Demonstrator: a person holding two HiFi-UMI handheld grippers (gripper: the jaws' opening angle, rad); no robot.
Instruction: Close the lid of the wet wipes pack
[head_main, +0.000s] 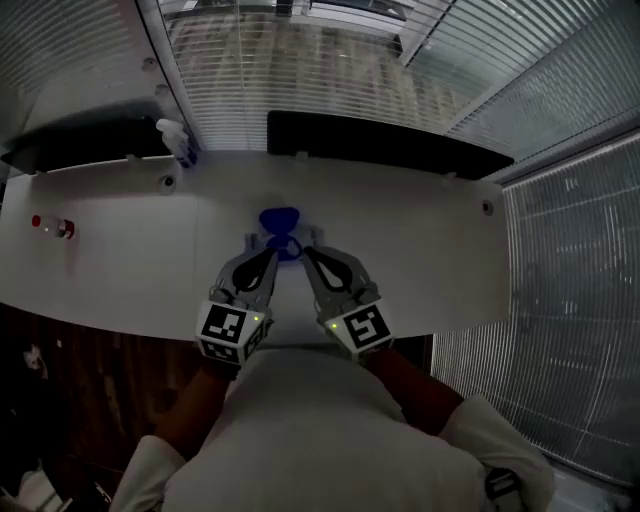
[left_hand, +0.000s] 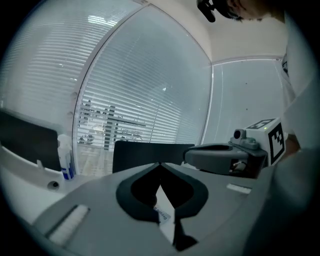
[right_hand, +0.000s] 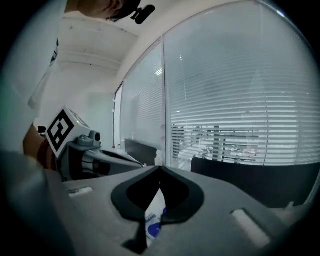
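The wet wipes pack (head_main: 279, 226), blue on top with white sides, lies in the middle of the white table (head_main: 420, 260) in the head view. My left gripper (head_main: 272, 250) and right gripper (head_main: 304, 252) point at its near edge from either side, tips close together. In the left gripper view the left gripper (left_hand: 160, 165) has its jaws meeting at the tips, and a printed white part of the pack (left_hand: 166, 217) shows through the gap behind them. The right gripper (right_hand: 160, 169) is likewise shut, with the white and blue pack (right_hand: 153, 220) beyond. The pack's lid is hidden.
A spray bottle (head_main: 178, 140) stands at the table's back left. A long black panel (head_main: 385, 142) runs along the far edge before the window blinds. A small red and white item (head_main: 55, 227) lies at the left. The table's front edge passes just under both grippers.
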